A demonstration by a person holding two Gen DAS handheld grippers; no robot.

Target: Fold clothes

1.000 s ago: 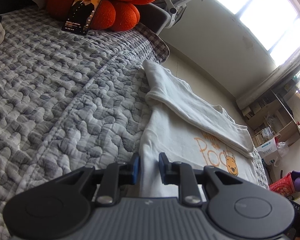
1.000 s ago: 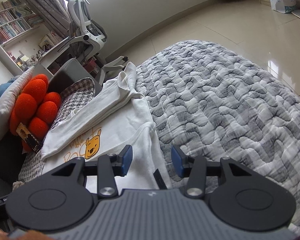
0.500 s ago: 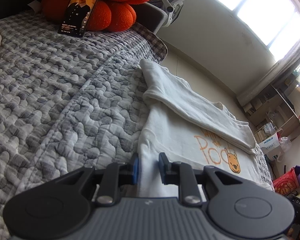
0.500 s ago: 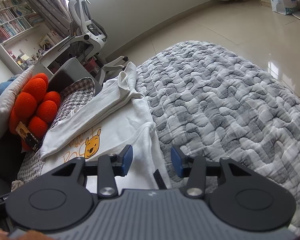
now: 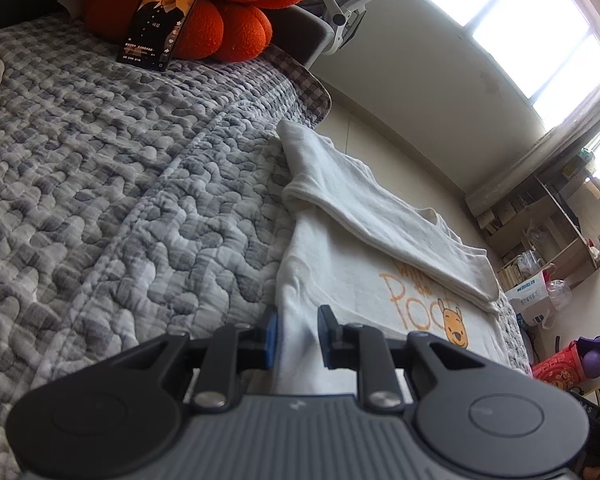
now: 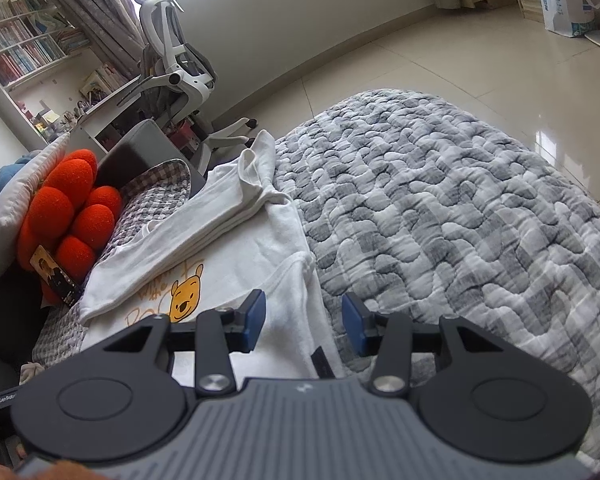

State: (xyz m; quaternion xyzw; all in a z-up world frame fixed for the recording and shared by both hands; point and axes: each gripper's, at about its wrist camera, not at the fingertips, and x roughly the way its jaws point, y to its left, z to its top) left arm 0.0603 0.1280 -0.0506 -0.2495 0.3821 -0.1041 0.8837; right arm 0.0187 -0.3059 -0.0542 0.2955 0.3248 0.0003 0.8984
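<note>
Both grippers tilt down over the near edge of the white shirt (image 5: 340, 280), which lies on the grey quilt (image 5: 120, 200). The left gripper (image 5: 297, 334) stands narrowly parted with shirt fabric between its pads; whether it pinches, I cannot tell. The right gripper (image 6: 303, 322) is half open over the shirt's near corner, holding nothing.

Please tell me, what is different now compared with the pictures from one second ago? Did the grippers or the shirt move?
Nothing visibly changed. The left gripper and the right gripper stay in place at the near edge of the white shirt, with the same gaps between their fingers. The shirt lies on the grey quilt as before, one side folded over the bear print.
</note>
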